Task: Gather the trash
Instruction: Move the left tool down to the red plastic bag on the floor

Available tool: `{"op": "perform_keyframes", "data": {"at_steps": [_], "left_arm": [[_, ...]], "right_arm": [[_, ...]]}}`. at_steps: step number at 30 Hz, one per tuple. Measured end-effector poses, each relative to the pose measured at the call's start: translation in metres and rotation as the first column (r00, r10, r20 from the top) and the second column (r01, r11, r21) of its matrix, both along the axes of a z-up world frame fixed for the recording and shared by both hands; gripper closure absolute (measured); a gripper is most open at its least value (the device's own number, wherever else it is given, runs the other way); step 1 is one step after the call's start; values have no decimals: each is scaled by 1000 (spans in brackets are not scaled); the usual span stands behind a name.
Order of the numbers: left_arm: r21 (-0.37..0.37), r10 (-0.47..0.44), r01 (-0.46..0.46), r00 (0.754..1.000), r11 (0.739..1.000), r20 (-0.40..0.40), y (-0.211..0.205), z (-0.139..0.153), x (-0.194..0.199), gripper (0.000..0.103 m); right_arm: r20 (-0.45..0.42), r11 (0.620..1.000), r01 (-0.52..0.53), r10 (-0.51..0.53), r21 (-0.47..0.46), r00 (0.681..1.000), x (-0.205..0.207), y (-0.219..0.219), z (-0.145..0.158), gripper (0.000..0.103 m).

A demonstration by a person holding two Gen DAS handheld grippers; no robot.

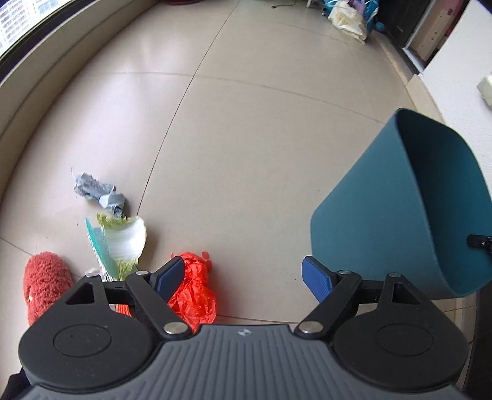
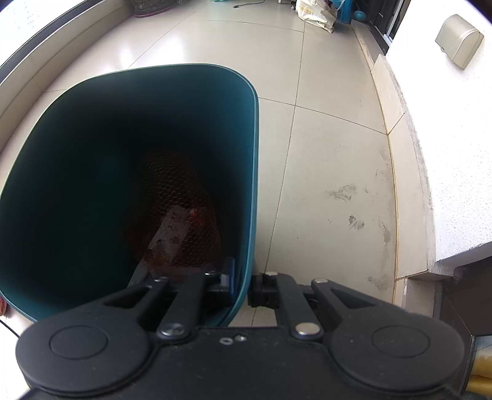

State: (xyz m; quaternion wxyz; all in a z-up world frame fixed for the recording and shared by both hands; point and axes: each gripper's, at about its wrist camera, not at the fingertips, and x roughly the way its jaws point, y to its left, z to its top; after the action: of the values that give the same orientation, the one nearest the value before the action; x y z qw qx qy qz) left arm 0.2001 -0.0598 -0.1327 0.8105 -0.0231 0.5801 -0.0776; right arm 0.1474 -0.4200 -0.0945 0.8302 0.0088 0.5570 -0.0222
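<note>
My left gripper (image 1: 244,278) is open and empty above the tiled floor. A crumpled red plastic bag (image 1: 193,292) lies just beside its left finger. A green and white wrapper (image 1: 121,243) and a crumpled grey paper (image 1: 98,190) lie further left. My right gripper (image 2: 243,284) is shut on the rim of a teal trash bin (image 2: 101,123), one finger inside and one outside. The bin also shows tilted at the right of the left wrist view (image 1: 384,221). Inside it lie an orange net and a brownish scrap (image 2: 172,227).
A red fuzzy slipper (image 1: 43,283) lies at the far left. A low ledge under a window curves along the left (image 1: 37,101). A white wall with a skirting (image 2: 409,172) runs on the right. Bags (image 1: 347,18) lie at the far end.
</note>
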Motion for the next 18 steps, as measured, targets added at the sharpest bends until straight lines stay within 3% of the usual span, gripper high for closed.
{"op": "perform_keyframes", "data": {"at_steps": [6,11,18], "left_arm": [[41,106,-100,977,994,-187,28,-96,26,20],[64,149,-137,956,989,-252,39,-150,36,20],[84,145,-126,947,988,-285,38,-192,48,20]], "right_arm": [[3,1000,7,-7,13,1000,2,-3,1,96],[-4,1000,-8,8,13,1000,-1,-4,-2,96],[-9,1000,-13,14,12,1000,0,-4,-3,96]]}}
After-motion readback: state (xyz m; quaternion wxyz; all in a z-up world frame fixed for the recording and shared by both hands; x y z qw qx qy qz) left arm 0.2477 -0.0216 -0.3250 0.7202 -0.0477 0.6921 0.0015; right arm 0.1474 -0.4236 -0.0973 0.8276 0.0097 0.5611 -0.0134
